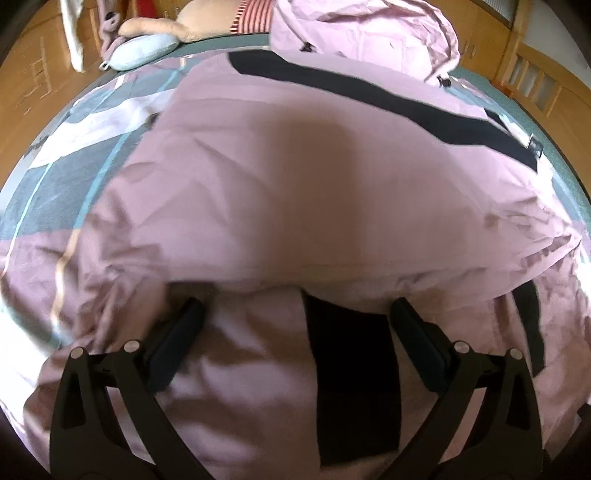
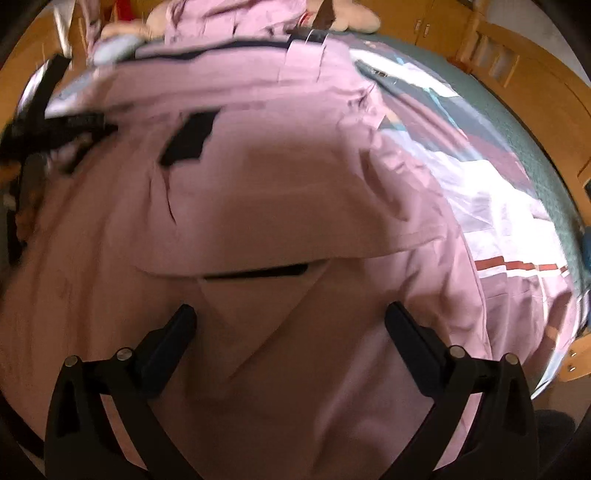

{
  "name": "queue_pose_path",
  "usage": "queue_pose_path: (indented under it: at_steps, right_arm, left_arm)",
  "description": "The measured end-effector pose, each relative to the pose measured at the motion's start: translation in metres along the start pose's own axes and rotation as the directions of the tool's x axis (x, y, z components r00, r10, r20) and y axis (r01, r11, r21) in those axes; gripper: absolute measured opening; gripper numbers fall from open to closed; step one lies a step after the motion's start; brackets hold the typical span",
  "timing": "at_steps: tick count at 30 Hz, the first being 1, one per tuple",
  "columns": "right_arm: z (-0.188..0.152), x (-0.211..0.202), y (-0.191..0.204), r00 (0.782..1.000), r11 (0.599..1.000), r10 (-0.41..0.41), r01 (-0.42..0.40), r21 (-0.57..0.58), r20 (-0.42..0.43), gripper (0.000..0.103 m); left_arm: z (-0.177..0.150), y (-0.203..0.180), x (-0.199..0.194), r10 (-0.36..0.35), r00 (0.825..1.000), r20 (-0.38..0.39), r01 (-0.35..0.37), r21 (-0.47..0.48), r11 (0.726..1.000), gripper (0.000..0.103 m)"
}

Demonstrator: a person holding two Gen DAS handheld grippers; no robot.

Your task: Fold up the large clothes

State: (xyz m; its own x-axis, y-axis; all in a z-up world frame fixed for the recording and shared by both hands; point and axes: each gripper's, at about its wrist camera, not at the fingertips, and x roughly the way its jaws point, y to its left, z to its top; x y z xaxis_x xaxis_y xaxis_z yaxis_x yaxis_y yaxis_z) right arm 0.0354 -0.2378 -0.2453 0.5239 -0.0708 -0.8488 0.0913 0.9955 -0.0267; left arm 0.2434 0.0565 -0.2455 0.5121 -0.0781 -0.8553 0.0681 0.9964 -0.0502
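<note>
Surface: a bed (image 1: 55, 173) is carrying the work; its patchwork cover (image 2: 491, 206) in grey, white, teal and mauve blocks is showing on both sides of the garment.
Room: wooden cabinets (image 1: 33, 74) are ringing the bed in both views, and a wooden rail (image 2: 524, 74) is running along the far right.
Far end of bed: a pale blue cushion (image 1: 144, 50) is lying beside a beige plush toy (image 1: 177, 27) with a red-striped part; both are sitting well apart from my grippers.
Garment position: the mauve jacket (image 1: 295, 177) is lying spread across the middle of the bed, filling most of both views, with its hood (image 1: 365, 33) bunching at the far end.
Garment appearance: the cloth is wrinkling lightly; a black band (image 1: 369, 96) is crossing the far part, a black panel (image 1: 351, 369) is showing near my left fingers, and a dark slit (image 2: 258, 273) is sitting under a folded flap in the right view.
Left gripper (image 1: 297, 317): my jaws are standing spread wide, pointing at a folded edge of the jacket, gripping nothing that I can see.
Right gripper (image 2: 290, 321): my jaws are likewise spread wide over the mauve cloth, pinching nothing.
Image quality: the right view is blurring, so finer detail is not readable.
</note>
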Motion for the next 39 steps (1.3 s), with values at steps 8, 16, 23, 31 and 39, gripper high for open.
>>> queue_pose_path:
  at_steps: [8, 16, 23, 31, 39]
  right_arm:
    - [0.032, -0.024, 0.003, 0.987, 0.995, 0.09, -0.095, 0.032, 0.131, 0.102]
    - [0.11, -0.013, 0.024, 0.98, 0.975, 0.179, -0.189, 0.119, 0.091, 0.102]
    - [0.14, 0.005, 0.02, 0.966, 0.975, 0.15, -0.108, 0.196, -0.213, 0.102]
    - [0.032, 0.009, -0.081, 0.938, 0.848, 0.279, -0.139, 0.511, -0.208, 0.094]
    - [0.082, -0.09, -0.055, 0.986, 0.967, 0.03, -0.07, 0.245, 0.162, 0.093]
  left_arm:
    - [-0.044, 0.04, -0.033, 0.013, 0.999, -0.034, -0.016, -0.094, 0.995, 0.101]
    - [-0.037, 0.024, -0.062, -0.003, 0.995, 0.105, 0.012, -0.09, 0.996, 0.101]
    - [-0.032, 0.043, -0.03, 0.042, 0.999, -0.013, -0.043, -0.112, 0.993, 0.101]
    - [-0.032, 0.03, -0.027, 0.123, 0.992, -0.002, -0.123, -0.048, 0.991, 0.101]
    - [-0.028, 0.043, -0.062, -0.031, 0.986, 0.161, 0.057, -0.163, 0.985, 0.101]
